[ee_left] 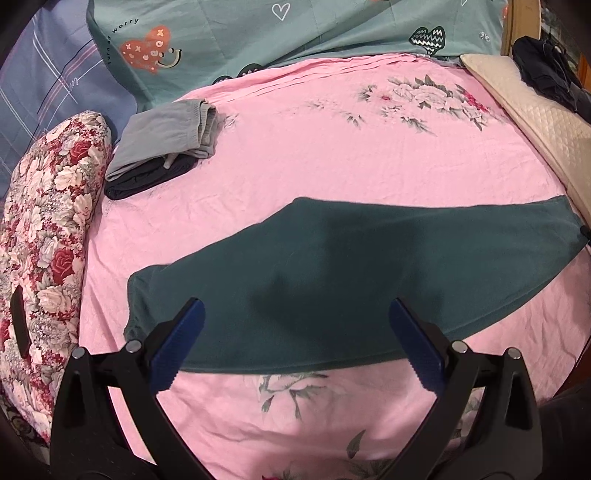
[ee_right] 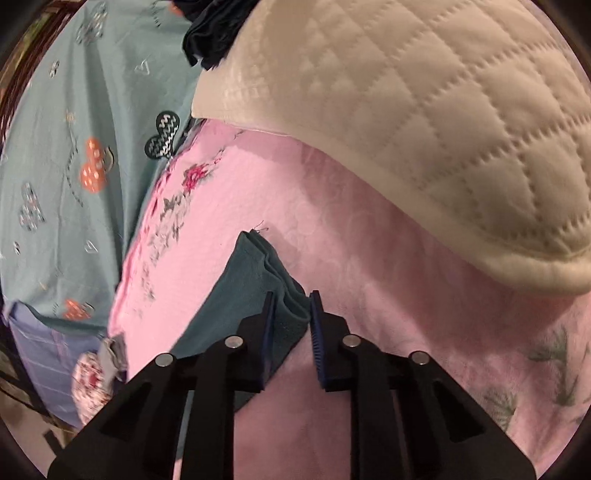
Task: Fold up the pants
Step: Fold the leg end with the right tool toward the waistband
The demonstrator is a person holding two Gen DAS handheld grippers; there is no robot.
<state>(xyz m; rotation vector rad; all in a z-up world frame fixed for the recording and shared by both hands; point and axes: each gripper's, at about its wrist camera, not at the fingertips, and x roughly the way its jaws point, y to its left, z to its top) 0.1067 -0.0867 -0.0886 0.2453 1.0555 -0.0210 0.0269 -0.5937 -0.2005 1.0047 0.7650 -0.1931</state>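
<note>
Dark teal pants [ee_left: 332,280] lie flat across the pink flowered bedsheet [ee_left: 332,155], folded lengthwise and running from lower left to the right edge. My left gripper [ee_left: 297,302] hovers open over the pants' near edge, its blue pads wide apart with nothing between them. In the right wrist view the pants [ee_right: 236,288] end in a bunched, layered hem. My right gripper [ee_right: 291,295] is shut on that hem, with the fabric filling the narrow gap between the pads just above the sheet [ee_right: 369,258].
A stack of folded grey and dark garments [ee_left: 162,147] sits at the back left. A rolled red floral quilt [ee_left: 48,229] borders the left side and a teal heart-print duvet [ee_left: 258,33] the back. A cream quilted pad [ee_right: 424,129] with dark clothes [ee_left: 546,70] lies on the right.
</note>
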